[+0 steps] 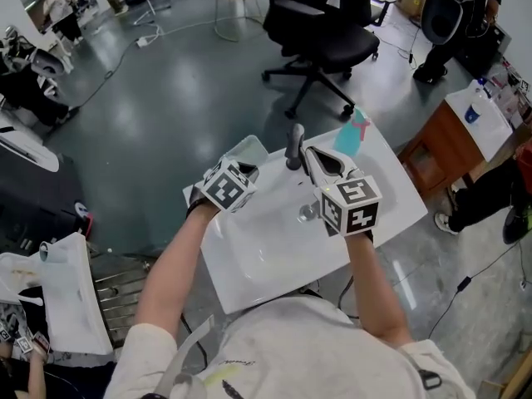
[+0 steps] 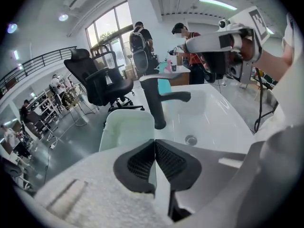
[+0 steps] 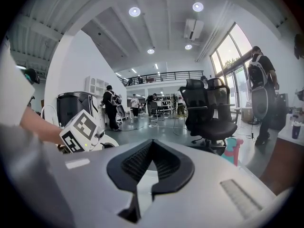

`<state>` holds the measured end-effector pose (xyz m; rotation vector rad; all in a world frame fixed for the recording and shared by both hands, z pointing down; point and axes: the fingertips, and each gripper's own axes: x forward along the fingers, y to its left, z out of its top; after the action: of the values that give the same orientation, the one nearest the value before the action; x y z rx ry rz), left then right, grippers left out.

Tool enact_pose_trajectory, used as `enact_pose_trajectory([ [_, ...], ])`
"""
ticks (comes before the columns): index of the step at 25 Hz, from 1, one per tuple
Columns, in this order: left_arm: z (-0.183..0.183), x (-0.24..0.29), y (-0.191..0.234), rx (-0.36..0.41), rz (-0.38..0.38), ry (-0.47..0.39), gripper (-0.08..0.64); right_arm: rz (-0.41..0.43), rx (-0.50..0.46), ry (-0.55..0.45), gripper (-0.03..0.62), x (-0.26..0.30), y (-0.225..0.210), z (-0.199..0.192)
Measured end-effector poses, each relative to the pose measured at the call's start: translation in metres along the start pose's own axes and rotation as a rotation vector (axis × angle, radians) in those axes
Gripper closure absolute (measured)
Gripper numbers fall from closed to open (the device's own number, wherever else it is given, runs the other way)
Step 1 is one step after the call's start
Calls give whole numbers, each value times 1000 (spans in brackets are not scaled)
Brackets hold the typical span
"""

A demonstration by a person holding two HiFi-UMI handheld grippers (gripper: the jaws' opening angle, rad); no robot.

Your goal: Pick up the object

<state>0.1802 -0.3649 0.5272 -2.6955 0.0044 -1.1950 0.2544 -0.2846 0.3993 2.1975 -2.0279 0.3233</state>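
Observation:
A white sink stands below me with a black faucet at its back edge. A pale green flat piece lies on the back left corner, and a teal and pink bottle stands on the back right corner. My left gripper hovers just short of the green piece, shut and holding nothing. My right gripper is raised beside the faucet, also shut and empty. In the right gripper view the bottle shows low at the right.
A drain sits in the basin's middle. A black office chair stands behind the sink, and a wooden cabinet to its right. Several people stand further back in the room. A white bag lies at the left.

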Motion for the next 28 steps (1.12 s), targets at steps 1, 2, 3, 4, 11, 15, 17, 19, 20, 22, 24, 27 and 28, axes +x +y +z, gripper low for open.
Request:
enact_pose_trajectory([
  [1, 5, -4, 2, -5, 11, -18, 548, 4, -1, -2, 589, 0, 0, 1],
  [2, 10, -7, 4, -8, 23, -36, 548, 8, -3, -3, 589, 1, 0, 2],
  [3, 15, -12, 7, -9, 37, -54, 548, 13, -5, -5, 589, 1, 0, 3],
  [4, 21, -17, 9, -8, 54, -73, 548, 18, -8, -7, 589, 1, 1, 5],
  [11, 59, -61, 21, -54, 153, -219, 548, 45, -30, -27, 589, 2, 5, 15],
  [15, 76, -84, 24, -86, 206, -297, 548, 53, -39, -45, 589, -1, 3, 26],
  [17, 83, -98, 27, -102, 242, -339, 548, 57, -47, -54, 589, -3, 3, 31],
  [19, 90, -112, 28, -125, 274, -386, 548, 59, -57, -61, 589, -5, 2, 36],
  [20, 93, -119, 28, -137, 290, -410, 548, 59, -61, -65, 589, -5, 2, 38],
  [22, 95, -130, 29, -166, 324, -453, 548, 59, -66, -72, 589, -7, 1, 42],
  [24, 94, -138, 31, -200, 357, -487, 548, 60, -71, -80, 589, -8, 0, 46],
  [27, 89, -149, 32, -256, 404, -528, 548, 58, -75, -90, 589, -11, -2, 50],
  [28, 87, -152, 32, -272, 419, -541, 548, 57, -74, -93, 589, -12, -2, 51],
])
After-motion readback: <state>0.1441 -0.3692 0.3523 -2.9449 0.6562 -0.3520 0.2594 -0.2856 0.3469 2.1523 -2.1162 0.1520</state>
